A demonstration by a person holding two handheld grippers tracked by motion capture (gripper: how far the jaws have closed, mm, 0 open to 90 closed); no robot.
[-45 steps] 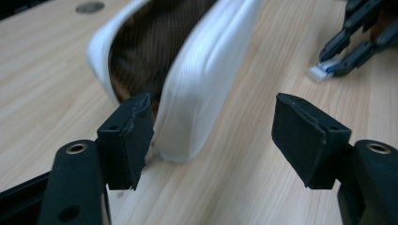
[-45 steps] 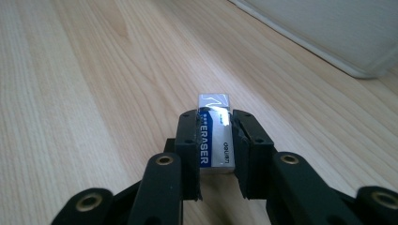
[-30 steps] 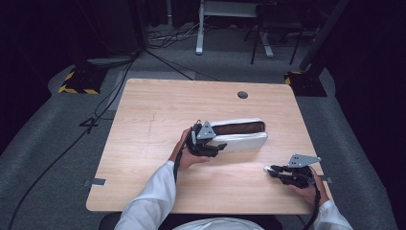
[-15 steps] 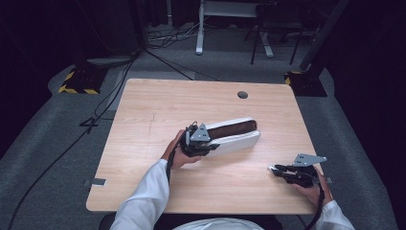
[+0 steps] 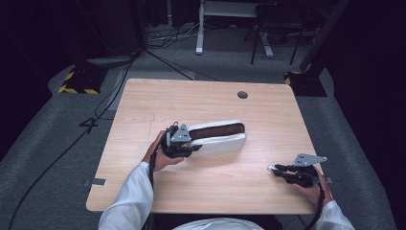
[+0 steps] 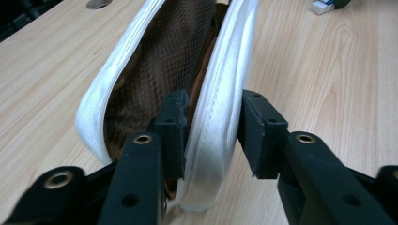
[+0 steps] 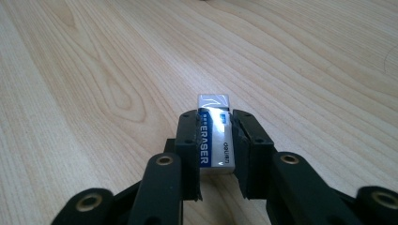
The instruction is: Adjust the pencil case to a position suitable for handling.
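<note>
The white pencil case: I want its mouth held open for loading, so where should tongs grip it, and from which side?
Grip one zipper-edged wall of the white fabric pencil case with brown mesh lining near its end, coming in along its length from the person's left. The mouth gapes upward, so one jaw can slip inside against the mesh and one outside, as the left tongs now straddle it.

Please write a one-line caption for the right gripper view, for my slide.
Right gripper clamps an eraser in its blue-and-white sleeve above the wooden table.

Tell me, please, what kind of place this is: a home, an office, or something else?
Probably a lab or recording studio: a bare wooden table stands on grey carpet among dark surroundings, with cables across the floor and yellow-and-black striped stand bases beside it.
</note>
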